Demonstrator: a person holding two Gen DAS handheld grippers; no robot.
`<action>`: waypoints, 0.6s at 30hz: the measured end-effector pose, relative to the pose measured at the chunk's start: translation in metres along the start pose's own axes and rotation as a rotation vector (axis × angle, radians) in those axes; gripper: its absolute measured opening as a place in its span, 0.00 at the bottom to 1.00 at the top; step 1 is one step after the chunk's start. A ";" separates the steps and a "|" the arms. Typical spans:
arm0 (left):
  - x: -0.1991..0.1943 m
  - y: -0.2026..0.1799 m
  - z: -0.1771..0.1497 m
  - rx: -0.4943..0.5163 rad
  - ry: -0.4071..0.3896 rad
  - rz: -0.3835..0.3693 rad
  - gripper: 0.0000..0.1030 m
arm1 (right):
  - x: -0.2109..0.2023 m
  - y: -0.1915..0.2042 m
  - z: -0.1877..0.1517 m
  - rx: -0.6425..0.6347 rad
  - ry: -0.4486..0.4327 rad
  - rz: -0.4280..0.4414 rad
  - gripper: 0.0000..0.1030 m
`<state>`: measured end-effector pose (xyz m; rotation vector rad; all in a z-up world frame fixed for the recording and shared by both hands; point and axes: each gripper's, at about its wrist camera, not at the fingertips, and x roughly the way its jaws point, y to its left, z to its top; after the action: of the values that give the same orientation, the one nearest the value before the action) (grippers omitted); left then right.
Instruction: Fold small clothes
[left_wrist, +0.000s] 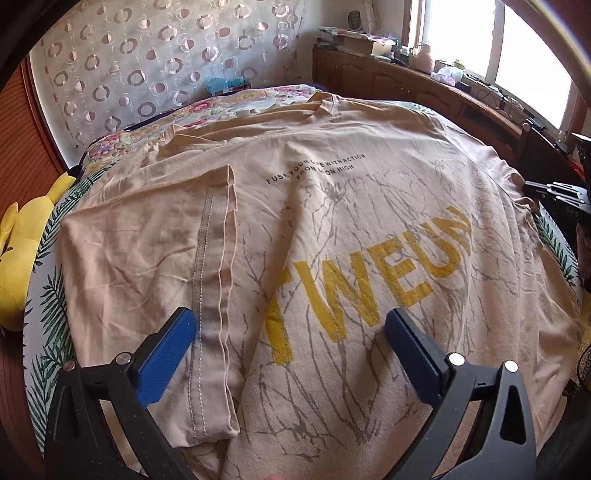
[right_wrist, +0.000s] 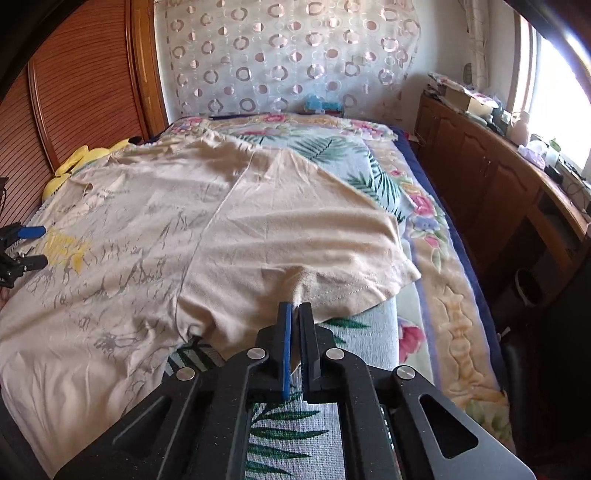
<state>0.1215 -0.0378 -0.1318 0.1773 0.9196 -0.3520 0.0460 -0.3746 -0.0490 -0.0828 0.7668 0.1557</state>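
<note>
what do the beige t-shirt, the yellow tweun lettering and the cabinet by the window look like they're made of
The beige t-shirt looks like soft matte cotton jersey: it creases finely and shows stitched hems. Its yellow lettering seems a flat print, slightly patchy. The cabinet appears to be varnished reddish-brown wood with raised door panels.

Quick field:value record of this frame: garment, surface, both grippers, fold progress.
garment: beige T-shirt, yellow lettering and grey branch print facing up
surface: bed with leaf-print sheet
left sleeve: already folded in over the shirt body
left gripper: open, fingers apart above the shirt, holding nothing
right gripper: shut on the hem of the right sleeve
right sleeve state: spread out sideways, not yet folded in
other: yellow plush toy at the bed edge
</note>
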 end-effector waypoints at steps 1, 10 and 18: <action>0.000 0.000 0.000 0.000 0.000 0.000 1.00 | -0.002 0.001 0.002 0.003 -0.011 -0.003 0.03; -0.005 0.004 0.001 -0.027 -0.027 -0.009 1.00 | -0.026 0.026 0.037 -0.035 -0.140 0.055 0.03; -0.039 0.013 0.005 -0.068 -0.138 0.017 1.00 | -0.012 0.084 0.055 -0.141 -0.148 0.174 0.03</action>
<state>0.1088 -0.0184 -0.0975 0.0977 0.7923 -0.3127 0.0606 -0.2863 -0.0030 -0.1365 0.6147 0.3774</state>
